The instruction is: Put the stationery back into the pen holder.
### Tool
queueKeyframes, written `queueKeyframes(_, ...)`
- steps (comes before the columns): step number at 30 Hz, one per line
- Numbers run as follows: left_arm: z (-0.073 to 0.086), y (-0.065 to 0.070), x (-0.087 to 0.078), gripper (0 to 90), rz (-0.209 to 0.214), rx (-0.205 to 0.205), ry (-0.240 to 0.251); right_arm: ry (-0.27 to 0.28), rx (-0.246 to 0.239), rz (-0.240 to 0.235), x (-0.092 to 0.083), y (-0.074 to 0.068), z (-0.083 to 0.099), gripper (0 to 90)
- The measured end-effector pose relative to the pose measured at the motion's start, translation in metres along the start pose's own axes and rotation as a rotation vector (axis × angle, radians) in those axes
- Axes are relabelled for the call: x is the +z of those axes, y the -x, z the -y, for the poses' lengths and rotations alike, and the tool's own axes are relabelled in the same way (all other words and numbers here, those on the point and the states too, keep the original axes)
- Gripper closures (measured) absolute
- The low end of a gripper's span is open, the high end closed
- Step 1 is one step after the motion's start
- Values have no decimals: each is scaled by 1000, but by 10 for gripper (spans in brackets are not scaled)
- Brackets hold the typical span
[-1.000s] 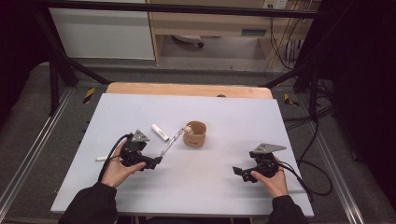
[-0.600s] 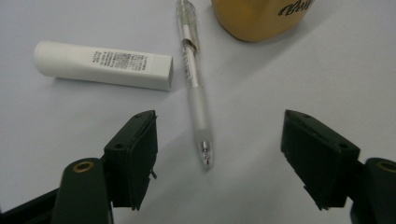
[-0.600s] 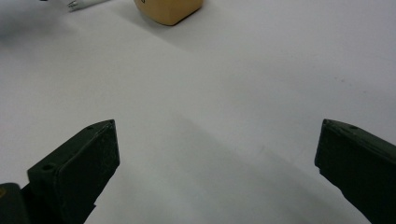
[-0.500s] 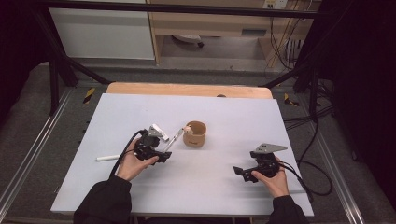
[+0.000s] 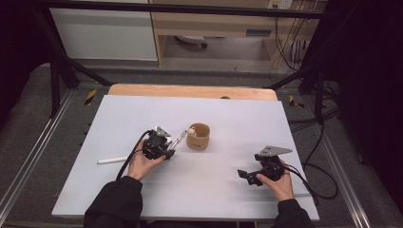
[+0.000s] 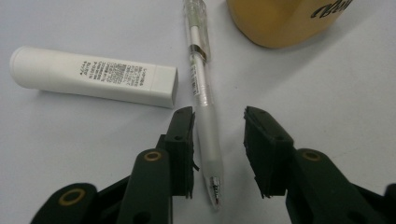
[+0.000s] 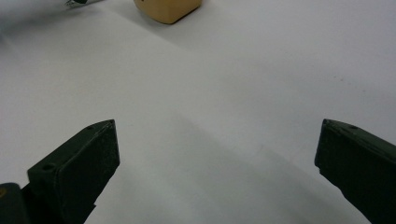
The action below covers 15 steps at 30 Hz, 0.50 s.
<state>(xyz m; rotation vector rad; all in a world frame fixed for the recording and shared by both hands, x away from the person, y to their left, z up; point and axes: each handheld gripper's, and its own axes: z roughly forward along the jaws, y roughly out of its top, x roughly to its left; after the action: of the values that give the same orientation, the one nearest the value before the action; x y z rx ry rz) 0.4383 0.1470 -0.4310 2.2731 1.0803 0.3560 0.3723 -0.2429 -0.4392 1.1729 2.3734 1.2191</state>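
Note:
A clear plastic pen point(image 6: 205, 121) lies on the white table, pointing toward a tan cup point(image 6: 280, 21). My left gripper point(image 6: 218, 116) straddles the pen's frosted grip. Its jaws have just been closing; the left pad sits at the pen and a gap remains on the right side. A white capped tube point(image 6: 93, 74) lies just left of the pen. In the high view the left gripper point(image 5: 167, 151) sits beside the cup point(image 5: 198, 136), with the pen point(image 5: 179, 137) between them. My right gripper point(image 5: 243, 175) rests near the table's right front, jaws wide apart point(image 7: 217, 135) over bare table.
A thin white stick point(image 5: 112, 160) lies on the table left of the left hand. The cup point(image 7: 168, 9) stands at the far end of the right gripper view. A wooden board edge point(image 5: 190, 91) runs along the table's back.
The left hand has moved right toward the cup and lowered over the pen, and its jaws have narrowed around it. The right hand has stayed still.

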Motion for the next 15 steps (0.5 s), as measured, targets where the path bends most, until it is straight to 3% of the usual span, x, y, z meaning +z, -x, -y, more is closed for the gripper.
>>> queueKeyframes(15, 0, 0, 8, 760, -21, 26, -13, 3, 1, -4, 0, 0, 0, 6)
